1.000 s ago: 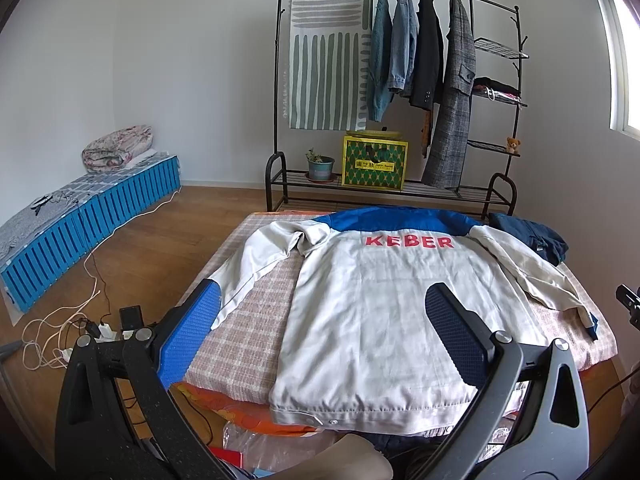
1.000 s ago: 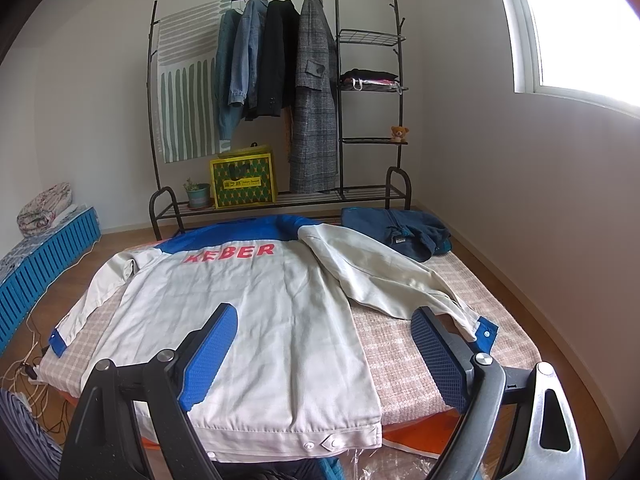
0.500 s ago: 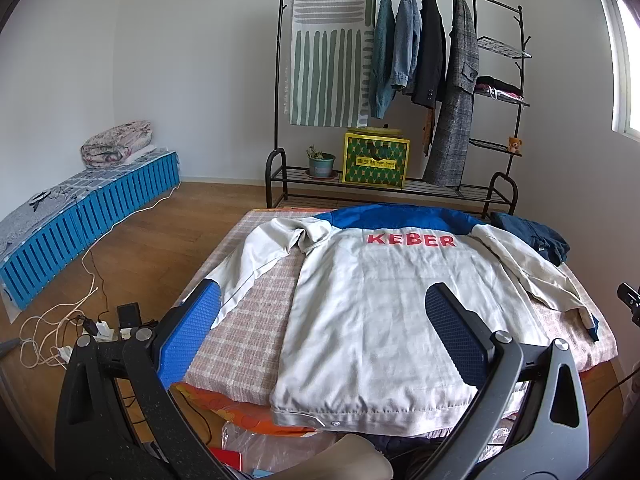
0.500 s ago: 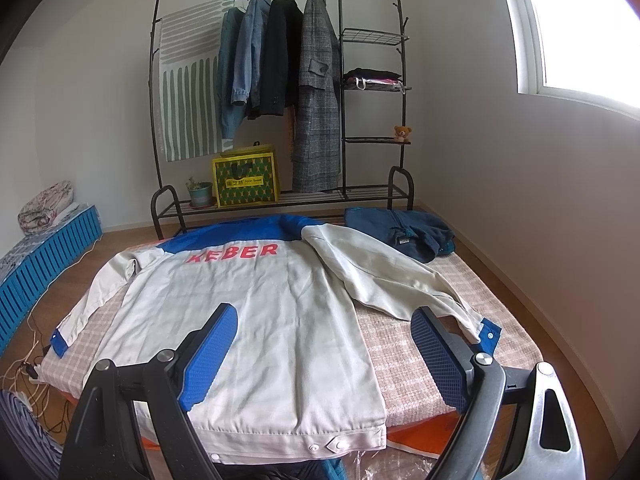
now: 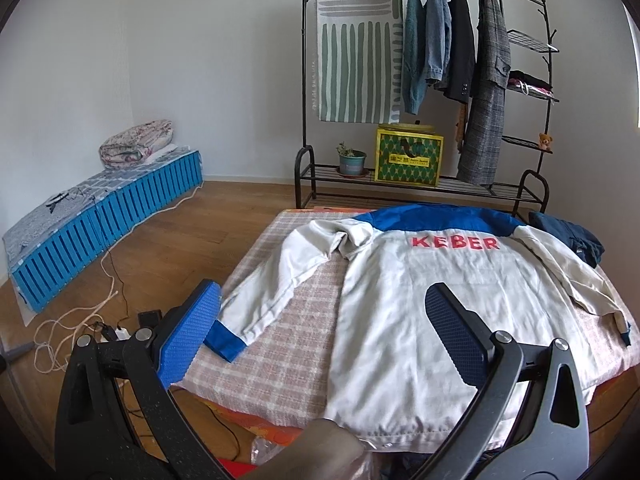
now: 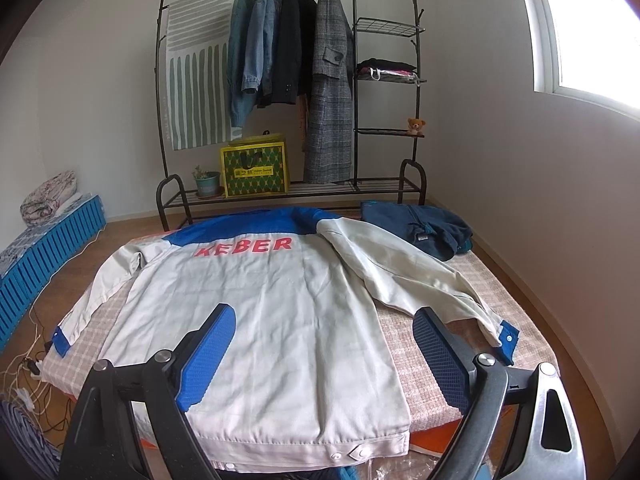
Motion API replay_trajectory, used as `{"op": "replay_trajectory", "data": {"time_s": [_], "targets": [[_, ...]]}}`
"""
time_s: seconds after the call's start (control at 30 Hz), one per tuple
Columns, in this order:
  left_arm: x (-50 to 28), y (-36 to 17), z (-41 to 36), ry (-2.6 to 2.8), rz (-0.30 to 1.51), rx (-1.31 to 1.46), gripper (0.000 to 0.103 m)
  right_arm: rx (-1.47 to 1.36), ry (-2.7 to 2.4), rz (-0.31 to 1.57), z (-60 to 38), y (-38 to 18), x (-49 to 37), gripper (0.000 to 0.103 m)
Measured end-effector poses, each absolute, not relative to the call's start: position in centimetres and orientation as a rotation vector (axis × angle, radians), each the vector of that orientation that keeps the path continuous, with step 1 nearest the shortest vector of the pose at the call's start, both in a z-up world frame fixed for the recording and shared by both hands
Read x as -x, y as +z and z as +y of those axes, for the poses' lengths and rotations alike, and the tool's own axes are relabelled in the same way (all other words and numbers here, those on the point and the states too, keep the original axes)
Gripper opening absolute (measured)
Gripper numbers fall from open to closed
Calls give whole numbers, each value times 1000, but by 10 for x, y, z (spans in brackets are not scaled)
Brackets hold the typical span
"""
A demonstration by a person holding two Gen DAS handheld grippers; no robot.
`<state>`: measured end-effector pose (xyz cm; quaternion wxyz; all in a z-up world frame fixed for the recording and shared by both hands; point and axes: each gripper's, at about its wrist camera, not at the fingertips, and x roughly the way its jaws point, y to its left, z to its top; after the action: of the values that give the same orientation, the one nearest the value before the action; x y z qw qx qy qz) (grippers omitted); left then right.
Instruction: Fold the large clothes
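A pale grey jacket [image 5: 420,312] [image 6: 272,308] with a blue yoke and red KEBER lettering lies back up on a checked mat [image 5: 288,340] [image 6: 504,292], both sleeves spread out to the sides. Its hem faces me. My left gripper [image 5: 324,336] hovers open above the near left part of the jacket, by the left sleeve's blue cuff [image 5: 224,344]. Over the hem hangs my right gripper [image 6: 320,348], open too, with the right sleeve's cuff [image 6: 506,336] just beyond its right finger. Neither holds anything.
A folded dark blue garment [image 6: 420,230] [image 5: 568,236] lies at the mat's far right corner. Behind the mat stands a black clothes rack [image 5: 432,80] [image 6: 296,92] with hanging coats. A blue slatted bench [image 5: 100,220] lines the left wall, and cables [image 5: 80,320] trail across the wooden floor.
Both grippers have risen and tilted slightly forward over the jacket; the left one has shifted left, bringing the left sleeve's cuff into view. The jacket has not moved.
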<state>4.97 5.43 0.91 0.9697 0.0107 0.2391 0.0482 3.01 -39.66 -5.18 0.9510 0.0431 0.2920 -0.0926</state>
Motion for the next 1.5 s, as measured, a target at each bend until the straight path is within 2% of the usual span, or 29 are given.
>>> {"op": "replay_trajectory", "data": {"time_s": [0.17,0.3,0.4,0.43,0.47,0.53,0.57,0.7,0.83,0.97,1.13,1.33,1.37,1.4,1.43,1.47,1.5], "targets": [[-97,11,101,140,460,-93,103,-143,-140,589,-387,-59,-51,92],[-154,-7,169,95,545,-1,102,-197,-98,570,-380,-67,-62,92],[-192,-39,229,95,631,127,92,-196,-66,583,-371,-74,-69,92],[-204,-53,248,113,665,163,83,-192,-62,587,-368,-76,-72,92],[-216,-68,265,138,702,199,70,-190,-59,593,-366,-78,-74,92],[-236,-103,291,171,786,231,57,-201,-50,608,-364,-81,-80,92],[-245,-121,302,177,827,253,56,-209,-45,611,-363,-82,-83,92],[-268,-189,328,163,967,353,56,-214,-38,627,-359,-85,-92,92],[-282,-237,351,145,1015,549,56,-190,-36,648,-352,-87,-100,92],[-294,-272,364,145,1055,656,44,-177,-29,672,-347,-92,-109,92],[-307,-294,355,121,1100,652,43,-178,-19,709,-340,-103,-120,92],[-311,-294,339,120,1111,527,43,-173,0,735,-331,-111,-131,92],[-311,-293,336,122,1111,509,41,-174,4,737,-329,-112,-132,92],[-311,-291,333,119,1109,498,34,-176,9,740,-328,-113,-134,92],[-312,-290,330,107,1108,494,16,-176,13,743,-326,-114,-135,92],[-312,-288,327,119,1106,470,7,-175,16,746,-325,-114,-136,92],[-311,-284,323,136,1096,434,4,-174,20,750,-323,-115,-137,92]]}}
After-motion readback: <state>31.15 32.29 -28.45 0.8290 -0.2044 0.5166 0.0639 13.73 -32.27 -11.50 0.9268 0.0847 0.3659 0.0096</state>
